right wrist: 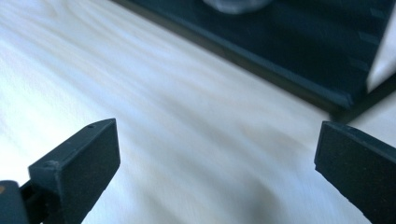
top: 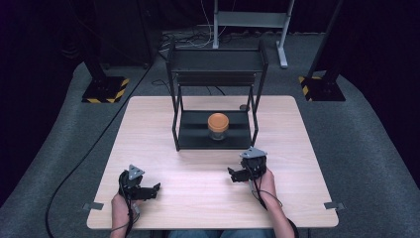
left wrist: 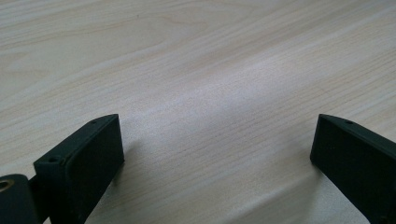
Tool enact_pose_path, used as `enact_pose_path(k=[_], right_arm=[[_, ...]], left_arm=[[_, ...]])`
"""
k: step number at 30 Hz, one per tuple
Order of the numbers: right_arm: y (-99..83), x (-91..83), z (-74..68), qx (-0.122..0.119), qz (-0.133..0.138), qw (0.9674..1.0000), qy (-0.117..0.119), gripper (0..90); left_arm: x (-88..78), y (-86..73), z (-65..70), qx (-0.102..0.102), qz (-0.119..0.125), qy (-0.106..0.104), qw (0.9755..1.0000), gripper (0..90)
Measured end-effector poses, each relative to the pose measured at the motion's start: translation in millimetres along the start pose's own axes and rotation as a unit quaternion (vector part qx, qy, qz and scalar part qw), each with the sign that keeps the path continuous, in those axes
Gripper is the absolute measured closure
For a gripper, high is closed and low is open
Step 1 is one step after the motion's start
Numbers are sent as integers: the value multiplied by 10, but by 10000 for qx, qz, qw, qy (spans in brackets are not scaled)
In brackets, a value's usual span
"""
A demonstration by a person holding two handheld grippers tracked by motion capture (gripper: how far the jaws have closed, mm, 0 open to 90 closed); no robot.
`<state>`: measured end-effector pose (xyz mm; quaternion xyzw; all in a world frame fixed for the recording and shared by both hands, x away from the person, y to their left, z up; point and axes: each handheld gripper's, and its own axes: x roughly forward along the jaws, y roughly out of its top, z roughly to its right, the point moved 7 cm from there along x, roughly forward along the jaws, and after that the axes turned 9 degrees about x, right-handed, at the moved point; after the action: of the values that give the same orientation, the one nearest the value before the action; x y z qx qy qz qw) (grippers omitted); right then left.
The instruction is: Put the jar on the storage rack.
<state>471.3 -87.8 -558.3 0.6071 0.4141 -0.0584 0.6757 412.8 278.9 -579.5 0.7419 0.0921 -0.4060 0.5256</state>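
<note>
A glass jar with an orange lid [top: 218, 126] stands on the bottom shelf of a black metal rack [top: 214, 135] at the middle of the table. My left gripper [top: 154, 188] rests low over the wood near the front left, open, nothing between its jaws [left wrist: 215, 154]. My right gripper [top: 232, 173] is in front of the rack's right corner, also open and empty [right wrist: 217, 154]. In the right gripper view the rack's base [right wrist: 299, 51] crosses the top, and the blurred bottom of the jar [right wrist: 236, 4] shows at the upper edge.
The light wooden table [top: 198, 168] has bare wood between the grippers and the rack. A small dark round object [top: 243, 107] lies behind the rack's right leg. Metal clips [top: 93, 206] sit at the front corners. Stand bases with yellow-black stripes [top: 105, 90] are on the floor beyond.
</note>
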Motion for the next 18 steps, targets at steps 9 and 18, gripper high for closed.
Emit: enact_pose_path(k=[9, 18], right_arm=[[-346, -272, 190, 304, -41, 9995, -105, 0], [-632, -625, 407, 570, 5, 9982, -205, 0]], left_arm=[[0, 0, 0, 1, -1, -3, 10000, 23], [0, -1, 1, 2, 4, 3, 10000, 23]])
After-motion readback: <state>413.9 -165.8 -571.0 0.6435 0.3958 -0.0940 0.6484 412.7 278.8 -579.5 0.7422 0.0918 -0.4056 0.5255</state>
